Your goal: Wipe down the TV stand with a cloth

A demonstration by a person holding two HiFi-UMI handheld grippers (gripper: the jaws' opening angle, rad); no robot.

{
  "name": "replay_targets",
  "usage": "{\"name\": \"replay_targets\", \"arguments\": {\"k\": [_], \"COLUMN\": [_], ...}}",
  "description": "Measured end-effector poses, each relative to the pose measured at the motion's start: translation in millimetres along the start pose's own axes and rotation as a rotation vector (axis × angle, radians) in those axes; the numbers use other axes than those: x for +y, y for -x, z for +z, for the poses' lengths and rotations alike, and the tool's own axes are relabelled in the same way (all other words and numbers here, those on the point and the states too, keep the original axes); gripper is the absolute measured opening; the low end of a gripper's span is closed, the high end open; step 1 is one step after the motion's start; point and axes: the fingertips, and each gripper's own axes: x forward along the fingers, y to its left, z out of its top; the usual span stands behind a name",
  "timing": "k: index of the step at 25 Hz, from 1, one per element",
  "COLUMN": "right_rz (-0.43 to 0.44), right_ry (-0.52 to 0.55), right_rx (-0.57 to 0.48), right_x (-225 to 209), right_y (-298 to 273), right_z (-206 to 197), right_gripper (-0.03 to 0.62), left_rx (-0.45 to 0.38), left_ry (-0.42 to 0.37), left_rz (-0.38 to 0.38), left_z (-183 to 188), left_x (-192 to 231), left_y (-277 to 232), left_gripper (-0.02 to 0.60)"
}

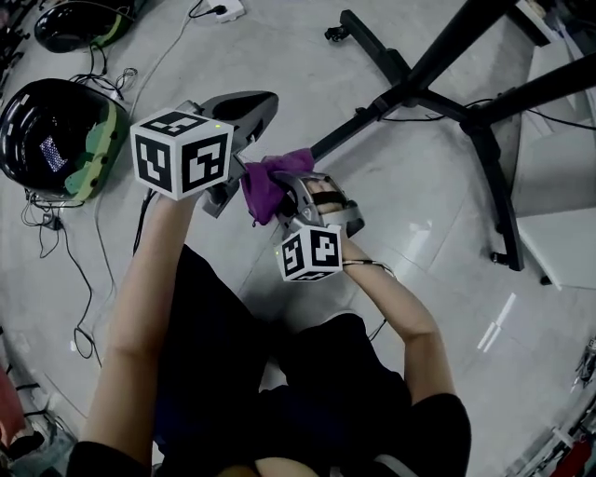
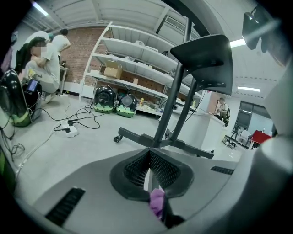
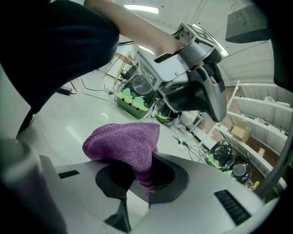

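Observation:
My right gripper (image 1: 276, 199) is shut on a bunched purple cloth (image 1: 268, 183), which hangs from between its jaws (image 3: 130, 148) in the right gripper view. My left gripper (image 1: 260, 101) reaches past the cloth, shut with nothing at its tips (image 2: 149, 157). A scrap of the cloth (image 2: 157, 202) shows low behind its pads. The black TV stand (image 1: 410, 82) stands on the floor just ahead, its wheeled legs spreading right. From the left gripper view, the stand's column (image 2: 176, 87) rises to a dark mount plate. Both grippers are held above the floor, short of the stand.
Two black and green packs (image 1: 58, 130) (image 1: 76, 22) lie at the left with loose cables (image 1: 56, 244) and a power strip (image 1: 228, 9). A white cabinet (image 1: 559, 186) stands at right. Metal shelving (image 2: 137, 55) and a crouching person (image 2: 46, 64) are farther off.

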Motion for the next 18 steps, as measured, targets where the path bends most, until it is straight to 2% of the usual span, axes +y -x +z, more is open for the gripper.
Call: {"name": "replay_targets", "arguments": {"k": [3, 8, 18], "right_rz": [0.020, 0.003, -0.013], "right_ry": [0.034, 0.115, -0.043], "right_rx": [0.000, 0.003, 0.050], "right_x": [16.1, 18.7, -11.1], "right_y": [-3.4, -5.4, 0.1], "right_z": [-0.9, -1.8, -32.1], "right_gripper": [0.077, 0.077, 0.077], "left_rx": [-0.018, -0.001, 0.008], "left_ry": [0.029, 0.022, 0.050], "left_rz": [-0.014, -0.023, -0.040], "left_z": [1.5, -2.1, -6.2], "left_x": [-3.4, -5.7, -7.8], "left_y": [-2.1, -8.3, -17.4], "left_gripper": [0.006, 0.006, 0.006]}}
